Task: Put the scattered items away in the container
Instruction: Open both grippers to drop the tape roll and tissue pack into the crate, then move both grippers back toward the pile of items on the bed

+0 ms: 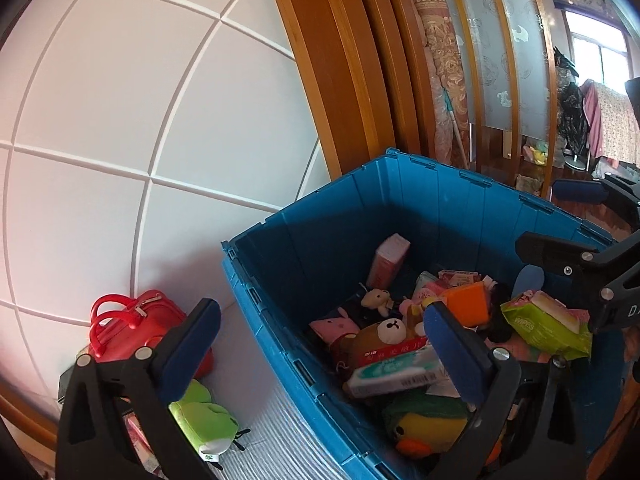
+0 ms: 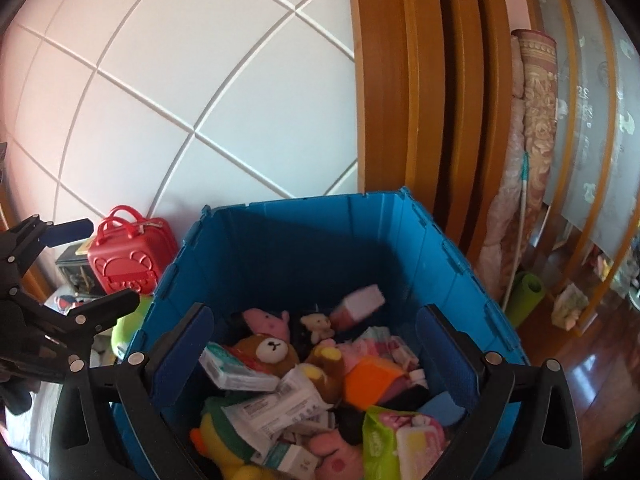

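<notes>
1. The deep blue plastic crate (image 2: 320, 248) fills the lower centre of the right wrist view and the lower right of the left wrist view; it stands against a white panelled wall (image 1: 120, 120) beside an orange-brown wooden door frame (image 1: 320, 80).
2. The left gripper (image 1: 320, 356), at the bottom of the left wrist view, is released: its blue-padded fingers (image 1: 188, 352) stand wide apart, one outside the crate's left wall and one over its contents, with nothing between them.
3. The right gripper (image 2: 314, 356), at the bottom of the right wrist view, is likewise spread wide and empty above the crate.
4. A pink rectangular box (image 2: 358, 306), blurred, appears tilted near the crate's far wall, in the upper middle of the interior.
5. Inside the crate lie a brown plush bear with a white face (image 2: 270, 350), a small cream plush bear (image 2: 318, 326), an orange block (image 2: 372, 380), a green packet of wipes (image 2: 396, 440), a yellow plush duck (image 1: 432, 428) and white tissue packs (image 1: 396, 372).
6. Outside the crate, at the left of both views, stand a red toy suitcase with two handles (image 2: 128, 256) and, below it, a green plush toy (image 1: 204, 420) on a pale ribbed surface (image 1: 280, 440).
</notes>
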The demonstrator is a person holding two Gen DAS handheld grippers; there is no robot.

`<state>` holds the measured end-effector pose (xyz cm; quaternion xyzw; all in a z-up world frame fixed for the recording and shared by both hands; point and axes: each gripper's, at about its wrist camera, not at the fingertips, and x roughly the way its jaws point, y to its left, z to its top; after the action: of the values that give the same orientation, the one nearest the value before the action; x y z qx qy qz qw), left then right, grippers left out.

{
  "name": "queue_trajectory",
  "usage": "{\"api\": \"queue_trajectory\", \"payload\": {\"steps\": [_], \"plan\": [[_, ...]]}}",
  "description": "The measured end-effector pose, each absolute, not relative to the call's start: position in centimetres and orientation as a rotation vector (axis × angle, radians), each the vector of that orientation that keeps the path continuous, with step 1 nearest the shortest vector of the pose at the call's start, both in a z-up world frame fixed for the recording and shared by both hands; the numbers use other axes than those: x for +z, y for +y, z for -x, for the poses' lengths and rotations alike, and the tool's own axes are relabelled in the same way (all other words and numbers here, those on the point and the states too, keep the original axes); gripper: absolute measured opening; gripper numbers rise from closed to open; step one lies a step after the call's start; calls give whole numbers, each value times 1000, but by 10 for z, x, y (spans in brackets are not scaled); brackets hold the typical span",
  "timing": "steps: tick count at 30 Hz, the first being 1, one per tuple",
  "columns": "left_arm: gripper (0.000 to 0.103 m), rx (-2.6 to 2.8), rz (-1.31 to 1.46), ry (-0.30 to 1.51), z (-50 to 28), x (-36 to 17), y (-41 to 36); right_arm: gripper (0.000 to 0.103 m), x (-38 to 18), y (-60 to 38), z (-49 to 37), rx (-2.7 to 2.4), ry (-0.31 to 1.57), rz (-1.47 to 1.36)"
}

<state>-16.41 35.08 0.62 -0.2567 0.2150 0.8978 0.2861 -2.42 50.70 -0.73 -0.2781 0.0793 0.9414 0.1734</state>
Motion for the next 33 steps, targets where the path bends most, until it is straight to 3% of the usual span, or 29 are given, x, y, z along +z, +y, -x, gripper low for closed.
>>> {"api": "queue_trajectory", "payload": {"steps": [16,33], "plan": [[103,2465,737,473,141,-2,253,103,22,408,23,2747,122,790],[103,2618,962,353,135,-54,59,103,10,249,76,2908,2,925]]}}
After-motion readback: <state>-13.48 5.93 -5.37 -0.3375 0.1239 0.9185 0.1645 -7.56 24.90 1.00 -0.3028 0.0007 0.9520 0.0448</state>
